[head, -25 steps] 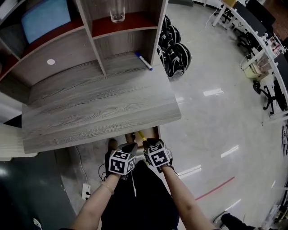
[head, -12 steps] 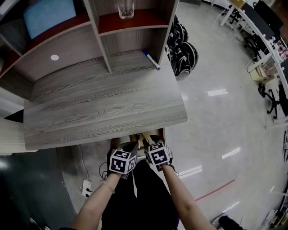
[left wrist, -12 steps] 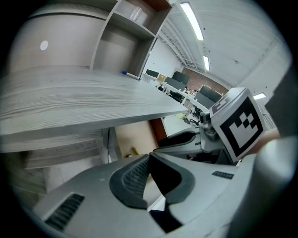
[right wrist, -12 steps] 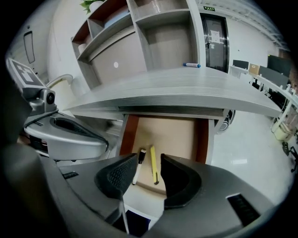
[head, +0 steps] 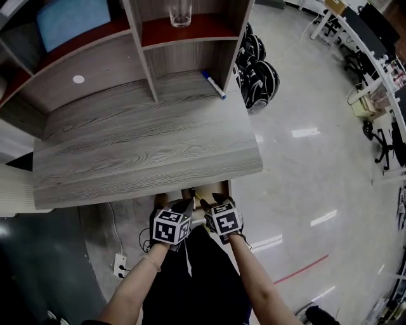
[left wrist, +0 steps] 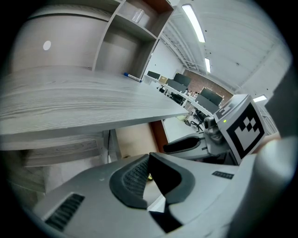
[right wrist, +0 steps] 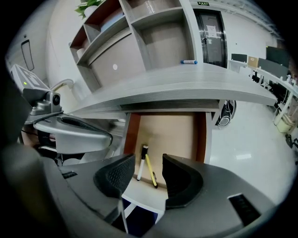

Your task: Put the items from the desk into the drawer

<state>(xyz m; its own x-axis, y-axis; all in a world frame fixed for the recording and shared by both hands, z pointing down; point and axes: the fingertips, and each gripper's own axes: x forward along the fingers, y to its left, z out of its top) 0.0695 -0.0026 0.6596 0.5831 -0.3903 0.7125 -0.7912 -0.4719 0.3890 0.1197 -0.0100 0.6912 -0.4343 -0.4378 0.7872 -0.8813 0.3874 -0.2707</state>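
A blue marker (head: 213,84) lies at the desk's (head: 146,152) far right, below the shelf unit; it also shows in the right gripper view as the marker (right wrist: 189,62). Under the desk's near edge the drawer (right wrist: 132,132) stands pulled out. A white marker (right wrist: 141,163) and a yellow pen (right wrist: 152,173) lie inside it. My right gripper (right wrist: 148,160) is open and empty, just in front of the drawer. My left gripper (left wrist: 149,157) hangs beside it, pads together with nothing between them. Both grippers, left (head: 183,207) and right (head: 207,204), sit below the desk edge.
A drinking glass (head: 180,13) stands on the upper shelf, and a blue screen (head: 63,22) sits at the far left. Black round objects (head: 257,63) lie on the floor right of the desk. A power strip (head: 119,265) lies on the floor to the left.
The head view has shifted slightly, so the desk sits a little further right. Both grippers stay at the drawer front, barely moved.
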